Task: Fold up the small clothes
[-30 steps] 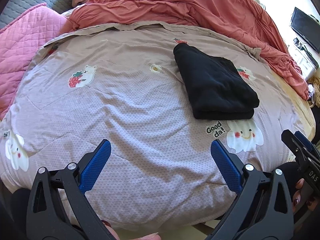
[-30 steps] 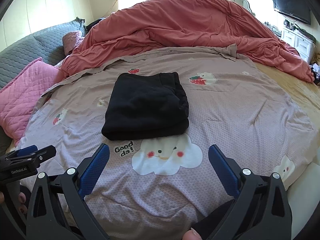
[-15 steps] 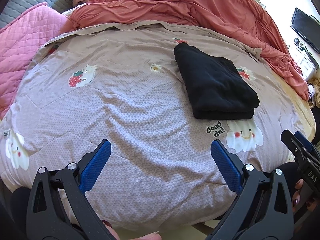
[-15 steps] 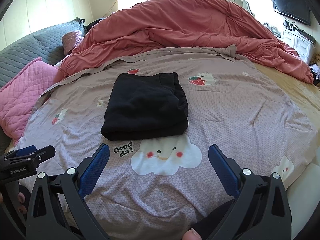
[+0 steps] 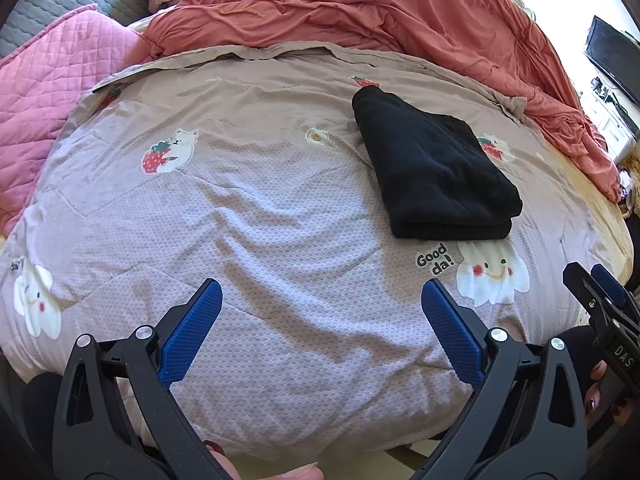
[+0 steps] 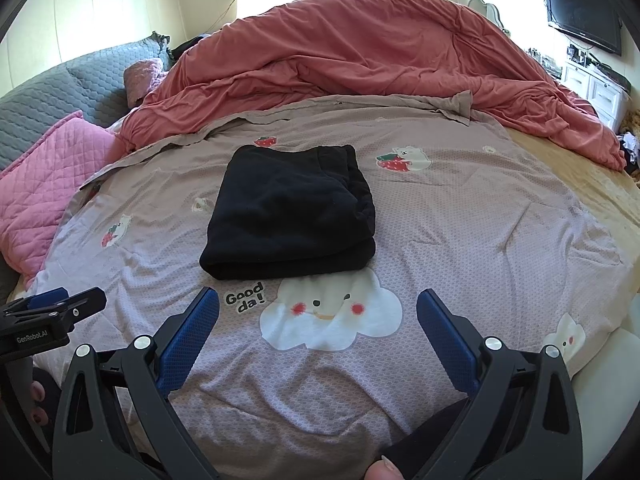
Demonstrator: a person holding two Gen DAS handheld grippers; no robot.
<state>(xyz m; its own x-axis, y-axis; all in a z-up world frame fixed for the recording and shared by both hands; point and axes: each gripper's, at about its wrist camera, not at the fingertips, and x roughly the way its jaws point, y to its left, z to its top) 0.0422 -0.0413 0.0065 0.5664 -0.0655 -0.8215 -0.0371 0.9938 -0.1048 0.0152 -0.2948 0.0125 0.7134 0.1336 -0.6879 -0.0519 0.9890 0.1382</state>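
Observation:
A black garment [image 5: 434, 172] [image 6: 290, 210] lies folded into a thick rectangle on the mauve printed bedspread [image 5: 248, 208] [image 6: 460, 220], above the "Good da!" cloud print. My left gripper [image 5: 322, 292] hovers open near the bed's front edge, well to the left of and below the garment, with nothing between its blue pads. My right gripper [image 6: 318, 300] is open too, just in front of the garment's near fold, apart from it. Each view shows the other gripper at its side edge.
A rumpled terracotta duvet [image 6: 380, 60] is heaped across the back of the bed. A pink quilted pillow [image 5: 48, 80] and a grey headboard cushion [image 6: 52, 92] lie at the left. A TV [image 6: 582, 16] and white drawers [image 6: 592, 88] stand at the right.

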